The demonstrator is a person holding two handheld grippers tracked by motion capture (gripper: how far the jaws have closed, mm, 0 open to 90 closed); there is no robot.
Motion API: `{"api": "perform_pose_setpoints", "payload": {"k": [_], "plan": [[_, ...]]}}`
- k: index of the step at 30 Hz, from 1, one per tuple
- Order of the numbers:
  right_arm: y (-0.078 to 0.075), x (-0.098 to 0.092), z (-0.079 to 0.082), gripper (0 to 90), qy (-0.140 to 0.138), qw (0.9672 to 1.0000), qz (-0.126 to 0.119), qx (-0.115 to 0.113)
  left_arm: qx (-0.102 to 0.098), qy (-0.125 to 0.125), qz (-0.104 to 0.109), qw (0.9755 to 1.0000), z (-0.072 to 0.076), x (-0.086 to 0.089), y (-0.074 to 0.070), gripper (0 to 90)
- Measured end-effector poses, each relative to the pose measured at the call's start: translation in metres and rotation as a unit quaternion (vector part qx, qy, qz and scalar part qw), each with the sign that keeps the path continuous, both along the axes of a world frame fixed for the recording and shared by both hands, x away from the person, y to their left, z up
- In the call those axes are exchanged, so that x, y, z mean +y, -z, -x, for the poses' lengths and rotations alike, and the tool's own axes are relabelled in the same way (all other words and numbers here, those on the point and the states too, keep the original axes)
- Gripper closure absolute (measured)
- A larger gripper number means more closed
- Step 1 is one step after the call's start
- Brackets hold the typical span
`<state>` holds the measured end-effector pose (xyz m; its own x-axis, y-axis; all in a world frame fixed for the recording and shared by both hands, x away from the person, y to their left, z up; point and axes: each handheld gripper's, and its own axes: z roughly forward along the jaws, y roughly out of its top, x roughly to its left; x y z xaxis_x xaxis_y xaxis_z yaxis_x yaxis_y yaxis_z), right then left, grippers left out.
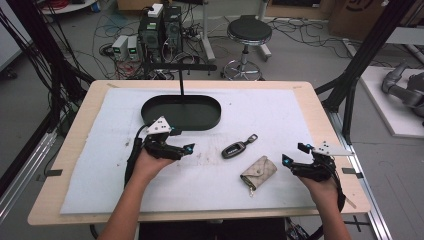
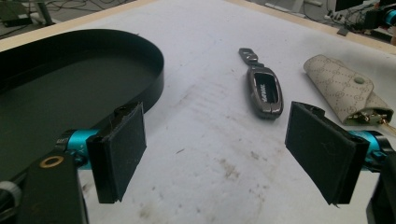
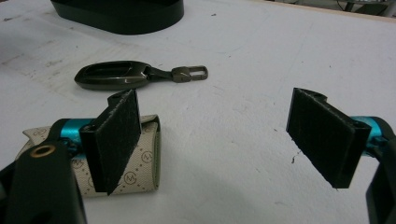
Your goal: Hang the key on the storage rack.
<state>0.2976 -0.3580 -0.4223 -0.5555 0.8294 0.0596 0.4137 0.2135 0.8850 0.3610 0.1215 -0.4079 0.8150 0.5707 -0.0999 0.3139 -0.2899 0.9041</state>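
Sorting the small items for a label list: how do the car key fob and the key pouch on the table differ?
The car key fob is dark, glossy and slim with a metal clip; the key pouch is beige, patterned and soft, with a snap flap. The fob lies nearer the black tray, the pouch nearer the right gripper. Both lie flat on the white mat, untouched.

Black stool point(image 1: 249, 31) & cabled electronics point(image 1: 161, 27) on floor behind table.

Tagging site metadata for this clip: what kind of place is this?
Likely a robotics lab or data-collection workspace. A table stands inside a black frame, the floor behind holds computer towers amid tangled cables, and part of a grey robot arm lies at right.
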Motion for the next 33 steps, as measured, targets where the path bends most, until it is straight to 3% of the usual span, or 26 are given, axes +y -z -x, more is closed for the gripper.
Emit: {"api": "perform_pose_setpoints", "payload": {"k": [6, 8, 14, 23, 33], "plan": [[0.0, -0.001, 0.003, 18.3, 0.001, 1.0, -0.001, 0.0, 0.002, 0.016, -0.004, 0.9999, -0.01, -0.022, -0.003, 20.4], [0.0, -0.002, 0.003, 18.3, 0.001, 1.0, 0.0, 0.0, 0.016, 0.033, -0.007, 0.9993, -0.017, -0.036, -0.002, 20.4], [0.002, -0.004, 0.003, 18.3, 0.002, 1.0, -0.001, 0.003, 0.026, 0.049, -0.01, 0.9984, -0.027, -0.061, -0.001, 20.4], [0.004, -0.008, 0.003, 18.3, 0.005, 1.0, 0.001, 0.005, 0.029, 0.065, -0.019, 0.9973, -0.038, -0.089, 0.0, 20.4], [0.004, -0.01, 0.004, 18.3, 0.009, 0.9999, 0.002, 0.007, 0.045, 0.073, -0.041, 0.9955, -0.052, -0.121, 0.007, 20.4]]}}
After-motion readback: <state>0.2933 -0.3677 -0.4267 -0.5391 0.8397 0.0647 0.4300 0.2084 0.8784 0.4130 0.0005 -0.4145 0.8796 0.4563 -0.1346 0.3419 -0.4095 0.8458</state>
